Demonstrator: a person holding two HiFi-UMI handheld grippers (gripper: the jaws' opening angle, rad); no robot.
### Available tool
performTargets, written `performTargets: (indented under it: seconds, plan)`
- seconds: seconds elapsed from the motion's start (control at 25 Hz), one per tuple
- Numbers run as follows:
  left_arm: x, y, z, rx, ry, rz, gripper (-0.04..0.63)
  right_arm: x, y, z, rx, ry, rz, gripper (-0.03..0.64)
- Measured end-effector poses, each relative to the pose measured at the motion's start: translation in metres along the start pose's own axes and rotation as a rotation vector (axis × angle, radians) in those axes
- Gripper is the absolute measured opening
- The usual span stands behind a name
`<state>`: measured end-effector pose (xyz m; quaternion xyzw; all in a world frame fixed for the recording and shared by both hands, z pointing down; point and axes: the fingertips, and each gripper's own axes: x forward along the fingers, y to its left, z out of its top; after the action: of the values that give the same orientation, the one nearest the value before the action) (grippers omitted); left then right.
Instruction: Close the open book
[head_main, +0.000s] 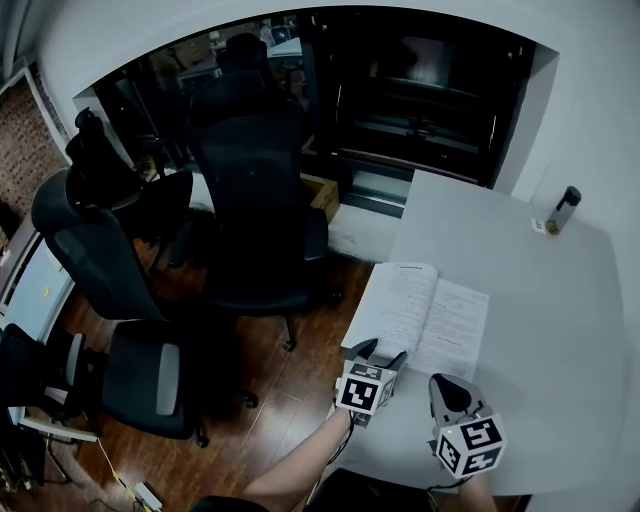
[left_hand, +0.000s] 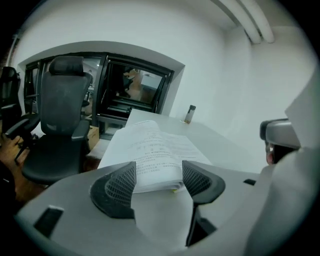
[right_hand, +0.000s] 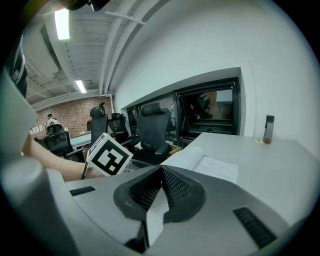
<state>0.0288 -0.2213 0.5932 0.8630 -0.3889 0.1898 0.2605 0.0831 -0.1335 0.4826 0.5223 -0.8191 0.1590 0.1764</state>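
Note:
An open book (head_main: 420, 318) with printed white pages lies flat near the left edge of the grey table (head_main: 540, 300). My left gripper (head_main: 382, 352) is at the book's near left corner with its jaws wide open. In the left gripper view the thick page stack (left_hand: 150, 150) lies just ahead of the left gripper (left_hand: 159, 177), whose pads do not press on it. My right gripper (head_main: 447, 382) hovers over the table in front of the book's right page. Its jaws are shut and empty in the right gripper view (right_hand: 161, 172), where the book (right_hand: 205, 161) lies further off.
A dark bottle (head_main: 563, 210) stands at the table's far right beside a small white item. Several black office chairs (head_main: 255, 200) stand on the wooden floor left of the table. A dark window recess runs along the back wall.

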Motion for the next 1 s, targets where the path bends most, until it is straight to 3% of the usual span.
performTargets:
  seconds: [0.56,0.8,1.0]
  plan:
    - [0.016,-0.011,-0.012,-0.034,0.032,-0.002,0.267,-0.002,-0.014,-0.011,0.016,0.025,0.014,0.002]
    - [0.018,-0.030,-0.011,-0.001,0.044,0.000,0.238,-0.013,-0.025,-0.013,0.025,0.016,0.007,0.002]
    - [0.019,-0.046,-0.007,0.072,0.046,0.031,0.238,-0.025,-0.038,-0.018,0.046,0.007,-0.006,0.002]
